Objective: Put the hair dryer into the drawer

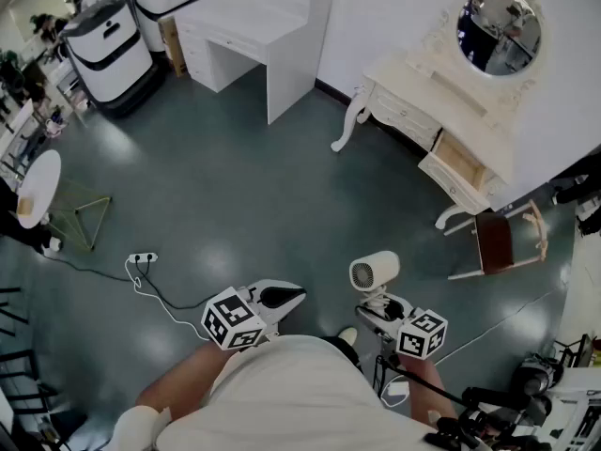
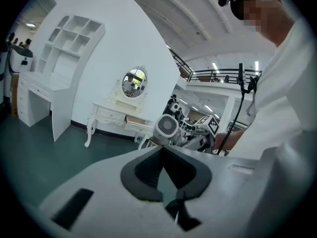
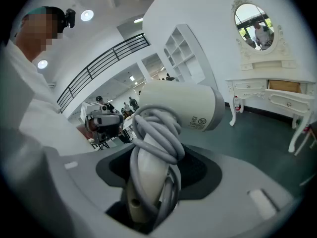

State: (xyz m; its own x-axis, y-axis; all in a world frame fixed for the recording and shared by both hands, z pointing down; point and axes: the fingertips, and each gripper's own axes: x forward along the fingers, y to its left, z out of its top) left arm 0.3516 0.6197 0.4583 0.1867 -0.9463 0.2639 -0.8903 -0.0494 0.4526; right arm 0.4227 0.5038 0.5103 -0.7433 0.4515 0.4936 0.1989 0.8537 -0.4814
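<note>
A white hair dryer (image 1: 374, 272) with its grey cord wound round the handle stands up out of my right gripper (image 1: 376, 301), which is shut on the handle. In the right gripper view the dryer (image 3: 183, 105) fills the middle above the gripper (image 3: 153, 167). My left gripper (image 1: 299, 294) is held low in front of the person, shut and holding nothing; its tips (image 2: 161, 150) meet. The cream dressing table (image 1: 413, 87) stands far off at the upper right, with one drawer (image 1: 460, 161) pulled open. That drawer (image 3: 284, 86) also shows under the oval mirror (image 3: 254, 26).
A brown-seated chair (image 1: 496, 241) stands in front of the dressing table. A white desk (image 1: 254, 26) is at the back, with two white and black machines (image 1: 108, 45) to its left. A power strip with cable (image 1: 143, 257) lies on the green floor, and a small round table (image 1: 38, 188) stands left.
</note>
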